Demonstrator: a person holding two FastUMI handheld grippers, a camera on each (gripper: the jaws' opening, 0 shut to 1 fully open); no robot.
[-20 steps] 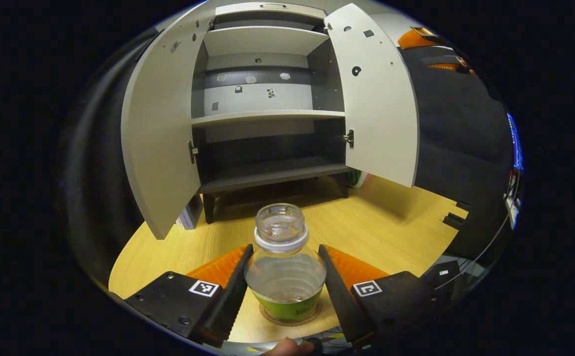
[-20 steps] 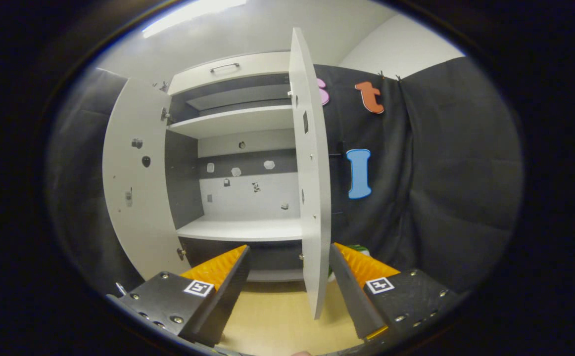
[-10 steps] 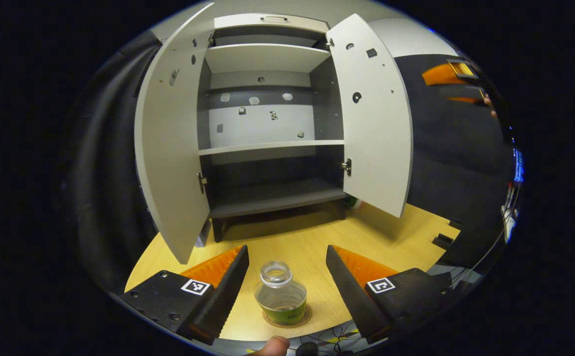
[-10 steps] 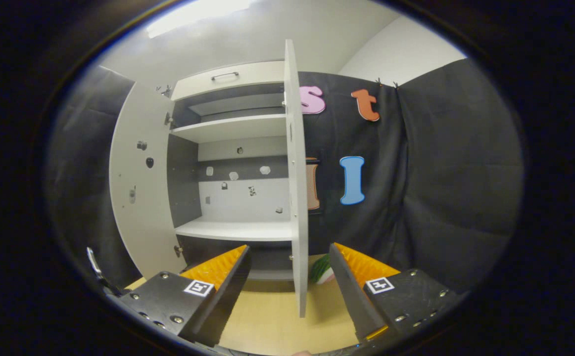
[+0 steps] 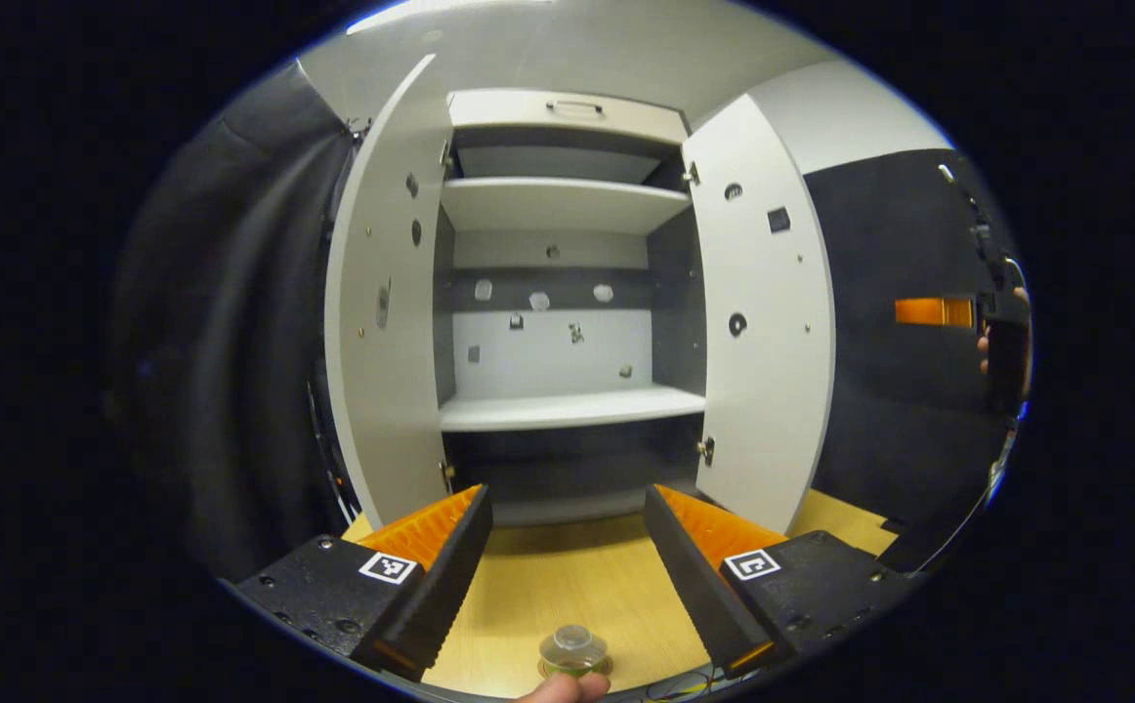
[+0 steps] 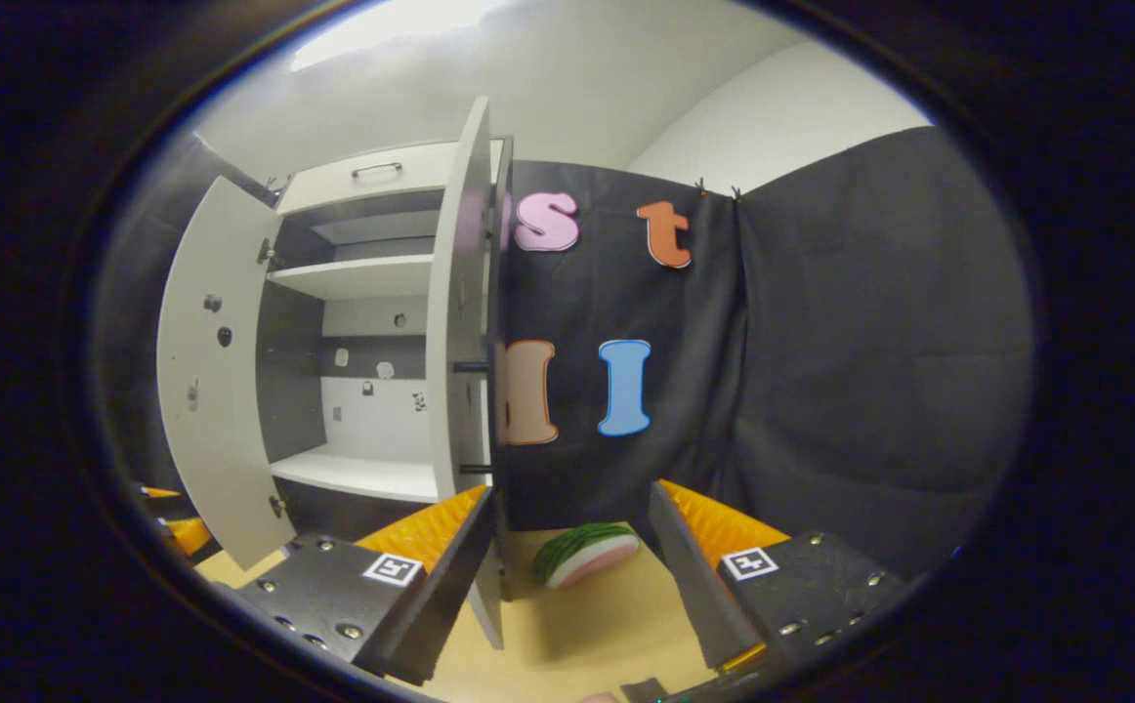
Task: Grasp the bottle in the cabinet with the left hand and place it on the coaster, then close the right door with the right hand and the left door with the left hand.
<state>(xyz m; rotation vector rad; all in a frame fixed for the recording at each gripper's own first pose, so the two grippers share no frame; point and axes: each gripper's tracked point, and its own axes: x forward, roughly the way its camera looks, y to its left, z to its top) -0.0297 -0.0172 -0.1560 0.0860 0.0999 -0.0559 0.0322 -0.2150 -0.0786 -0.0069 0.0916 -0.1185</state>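
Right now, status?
Both claws open, empty: left, right. Bottle on coaster, released. Both doors open: right door, left door. Nothing blocking.

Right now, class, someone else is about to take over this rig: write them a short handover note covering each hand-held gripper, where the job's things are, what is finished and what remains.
Left hand-held gripper: open, empty, raised above the table and facing the cabinet.
Right hand-held gripper: open, empty, close to the outer face of the right door, not touching it.
Bottle: upright on the coaster on the wooden table, released.
Done: bottle is out of the cabinet and placed.
Left: both doors are open. Push the right door shut with the right gripper, then the left door with the left.
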